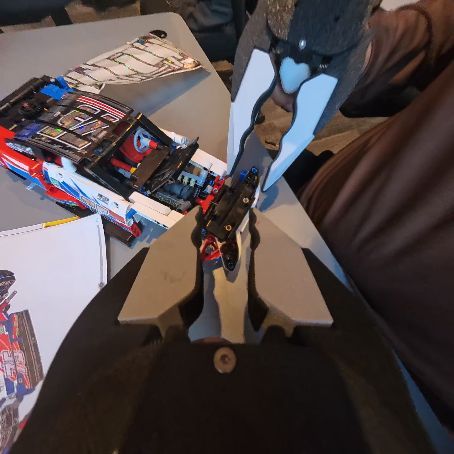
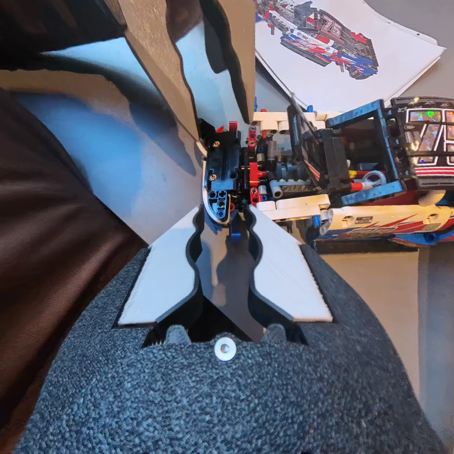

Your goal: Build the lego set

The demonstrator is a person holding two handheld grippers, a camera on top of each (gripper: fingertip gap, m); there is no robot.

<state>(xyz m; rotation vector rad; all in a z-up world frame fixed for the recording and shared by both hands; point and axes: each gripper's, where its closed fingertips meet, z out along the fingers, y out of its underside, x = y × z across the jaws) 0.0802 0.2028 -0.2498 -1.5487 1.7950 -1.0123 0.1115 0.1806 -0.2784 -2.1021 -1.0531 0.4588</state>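
The lego car (image 1: 98, 157) is lying on the grey counter (image 1: 186, 103), with its open front end pointing at both tongs. A black front assembly (image 1: 229, 208), studded with blue and tan pins, is sitting at that nose, and both tools are converging on it from opposite sides.

The left tongs (image 1: 224, 216) are straddling the near end of the assembly, their grey fingers (image 1: 172, 265) lying close along either side; whether they are actually pinching it cannot be told. The right tongs (image 2: 224, 211) are standing parted at the far end, with a blue piece (image 2: 235, 233) and the rounded black end plate (image 2: 218, 204) lying between their white fingers (image 2: 167, 270), apparently not clamped.

The step in hand looks like seating this front assembly onto the car's chassis. To do it well, one pair of tongs should be steadying the piece squarely while the other is pushing along the pin axes, not across them, so the pins are entering their holes without skewing. Pressure should be going on gently and evenly at both ends, since the car is free to slide on the counter.

An instruction booklet (image 2: 344, 61) is lying beyond the right tongs, and a sticker sheet (image 1: 137, 61) is lying beyond the car.
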